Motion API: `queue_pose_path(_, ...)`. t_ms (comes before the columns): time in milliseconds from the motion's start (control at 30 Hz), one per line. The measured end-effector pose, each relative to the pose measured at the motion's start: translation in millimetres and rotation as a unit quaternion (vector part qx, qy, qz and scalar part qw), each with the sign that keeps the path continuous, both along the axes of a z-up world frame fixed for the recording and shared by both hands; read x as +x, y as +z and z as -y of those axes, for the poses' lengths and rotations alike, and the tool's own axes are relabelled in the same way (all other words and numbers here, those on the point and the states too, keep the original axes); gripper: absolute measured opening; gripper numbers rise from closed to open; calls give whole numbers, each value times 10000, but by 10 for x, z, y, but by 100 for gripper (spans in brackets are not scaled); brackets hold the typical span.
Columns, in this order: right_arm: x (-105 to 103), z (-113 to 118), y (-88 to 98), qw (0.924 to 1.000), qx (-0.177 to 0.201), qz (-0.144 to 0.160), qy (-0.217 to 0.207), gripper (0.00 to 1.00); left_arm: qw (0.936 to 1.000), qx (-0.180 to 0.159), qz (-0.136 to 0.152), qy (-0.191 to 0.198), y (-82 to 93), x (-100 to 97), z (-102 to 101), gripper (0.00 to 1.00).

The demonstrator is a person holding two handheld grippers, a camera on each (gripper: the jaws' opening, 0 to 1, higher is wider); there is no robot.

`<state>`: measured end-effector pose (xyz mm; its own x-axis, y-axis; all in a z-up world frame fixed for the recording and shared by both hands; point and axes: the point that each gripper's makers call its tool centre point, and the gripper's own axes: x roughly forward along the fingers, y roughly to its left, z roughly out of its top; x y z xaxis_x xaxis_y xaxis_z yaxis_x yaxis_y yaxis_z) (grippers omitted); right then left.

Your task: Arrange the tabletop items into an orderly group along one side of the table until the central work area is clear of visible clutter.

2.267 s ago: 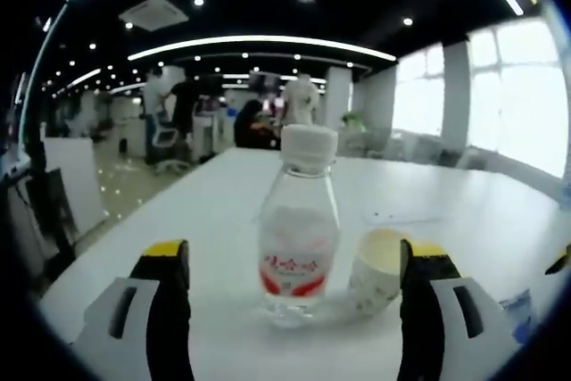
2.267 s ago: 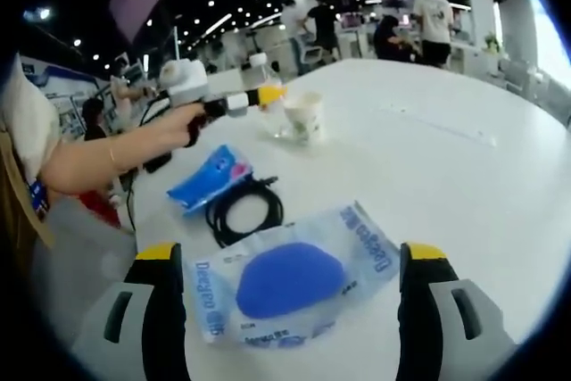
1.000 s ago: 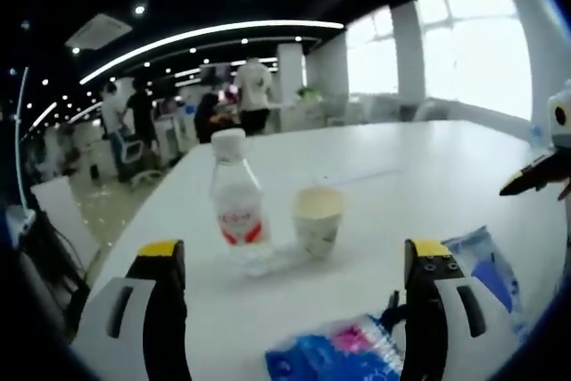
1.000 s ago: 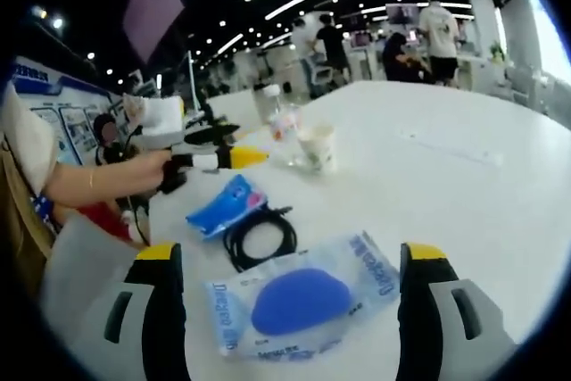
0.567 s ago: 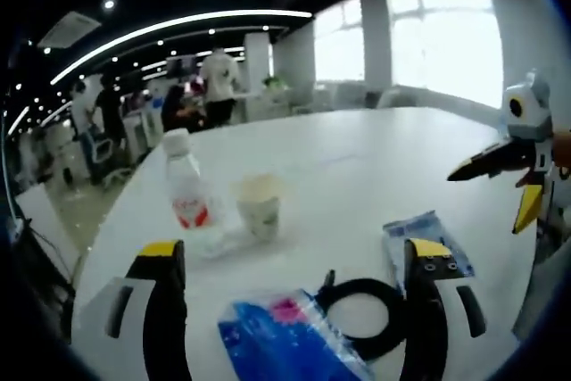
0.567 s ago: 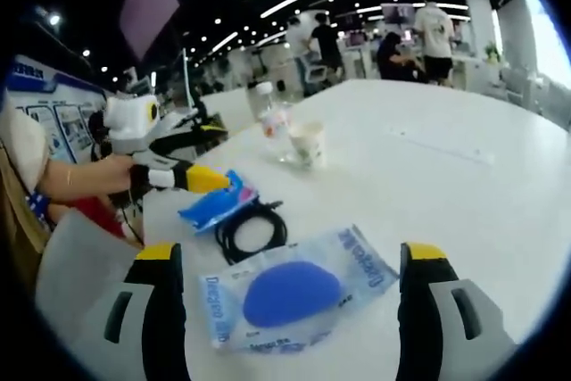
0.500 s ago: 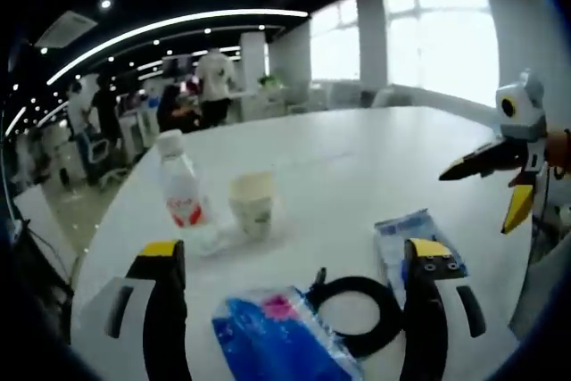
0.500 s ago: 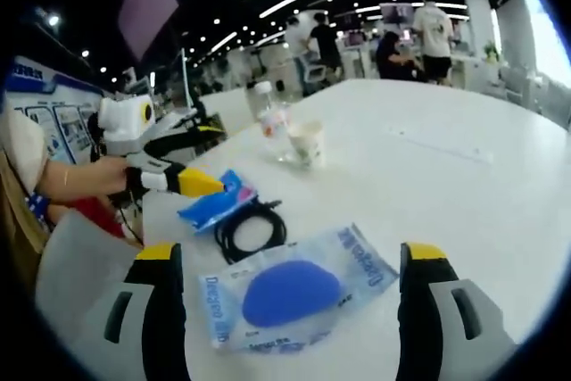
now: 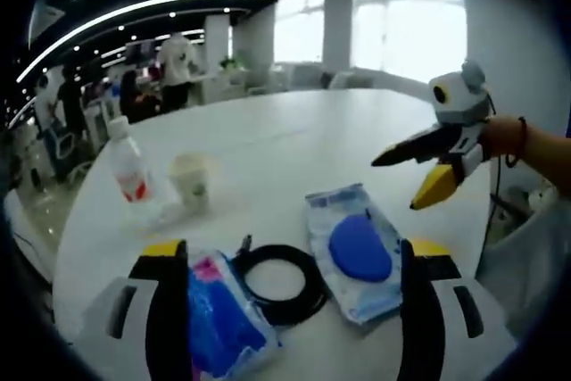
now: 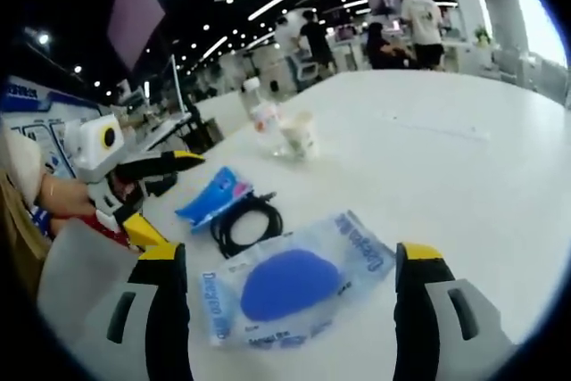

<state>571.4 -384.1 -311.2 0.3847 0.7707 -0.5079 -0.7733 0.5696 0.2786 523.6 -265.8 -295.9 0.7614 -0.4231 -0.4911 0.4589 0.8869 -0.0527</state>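
White table [image 9: 294,144] in an open-plan office: curved ceiling light strips, bright windows, people standing and seated at far desks, too blurred to detail

Left gripper [image 9: 285,292]: jaws apart, nothing between the tips. Blue wipes pack [image 9: 217,318] lies against the inner side of its left jaw, lower end cut off. Coiled black cable [image 9: 278,281] sits between the jaws, touching the pack. Clear pouch with blue pad [image 9: 354,250] lies just inside the right jaw. Beyond the left jaw: water bottle [image 9: 127,162], upright, and paper cup [image 9: 191,182] just beside it

Right gripper [image 10: 284,296]: jaws apart, held above the pouch, which lies between them; contact cannot be judged. Pouch print too small to read. Cable, pack, cup, bottle run away beyond the left jaw
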Motion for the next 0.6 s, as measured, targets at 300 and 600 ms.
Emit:
queue_pose_path(300,50,82,-90,9998,-14,52,-215,95,9976,-208,-638,-178,-192,-328,253,90)
queue_pose_path(600,88,144,-229,9993,-285,189,-175,92,9911,-602,-1187,23,-342,-466,355,85)
